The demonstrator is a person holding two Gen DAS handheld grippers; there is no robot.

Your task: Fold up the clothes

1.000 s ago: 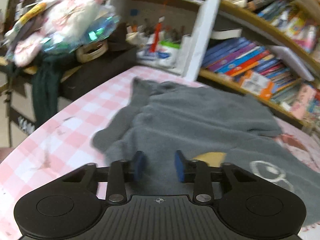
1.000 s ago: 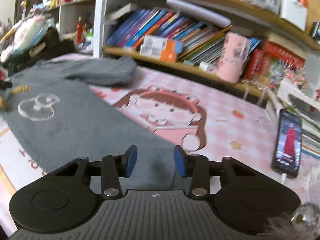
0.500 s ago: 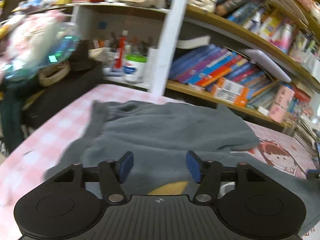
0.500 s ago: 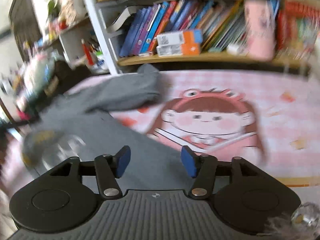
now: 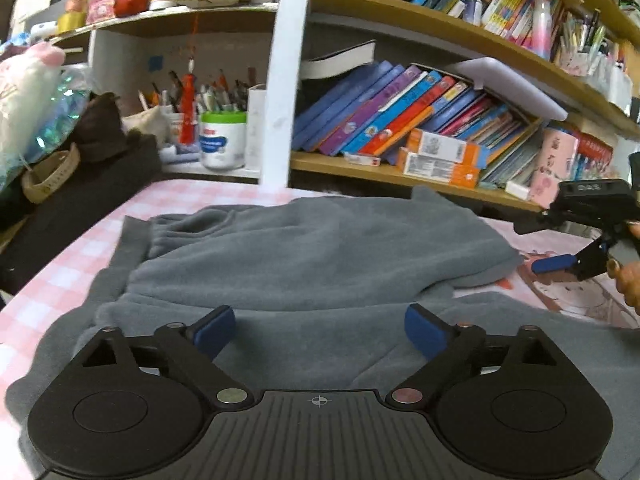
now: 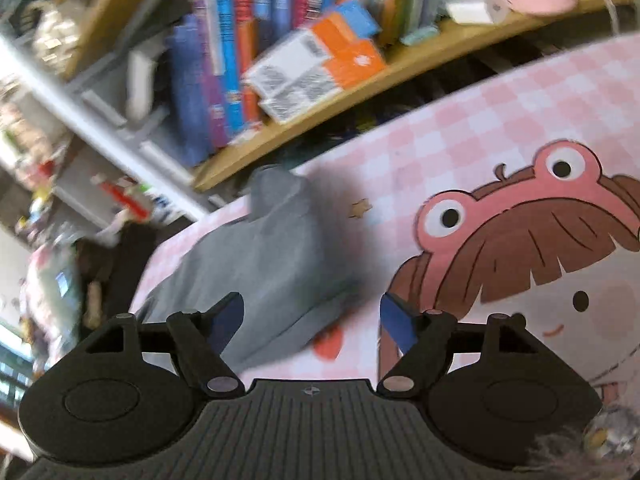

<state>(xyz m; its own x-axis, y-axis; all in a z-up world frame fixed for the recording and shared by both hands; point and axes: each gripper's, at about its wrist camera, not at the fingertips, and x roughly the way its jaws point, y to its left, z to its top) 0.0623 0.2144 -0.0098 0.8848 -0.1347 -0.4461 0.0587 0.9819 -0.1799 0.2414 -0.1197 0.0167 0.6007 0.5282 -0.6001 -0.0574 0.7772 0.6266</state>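
A grey fleece garment (image 5: 320, 248) lies spread on the pink checked tabletop (image 5: 72, 248), with one part folded across its top. My left gripper (image 5: 320, 330) is open and empty, low over the garment's near part. My right gripper (image 6: 312, 320) is open and empty, tilted, just short of the folded part's end (image 6: 276, 256). The right gripper also shows at the right edge of the left wrist view (image 5: 568, 262), near that end.
A bookshelf (image 5: 400, 168) packed with books runs along the table's far edge. A pen pot and a white tub (image 5: 222, 140) stand at the back left. Dark bags and clutter (image 5: 80, 168) lie at the left. A cartoon print (image 6: 532, 256) covers the table's right part.
Both grippers have opened wider. The left gripper swung right, facing the shelf. The right gripper moved left and tilted, closing in on the end of the folded part.
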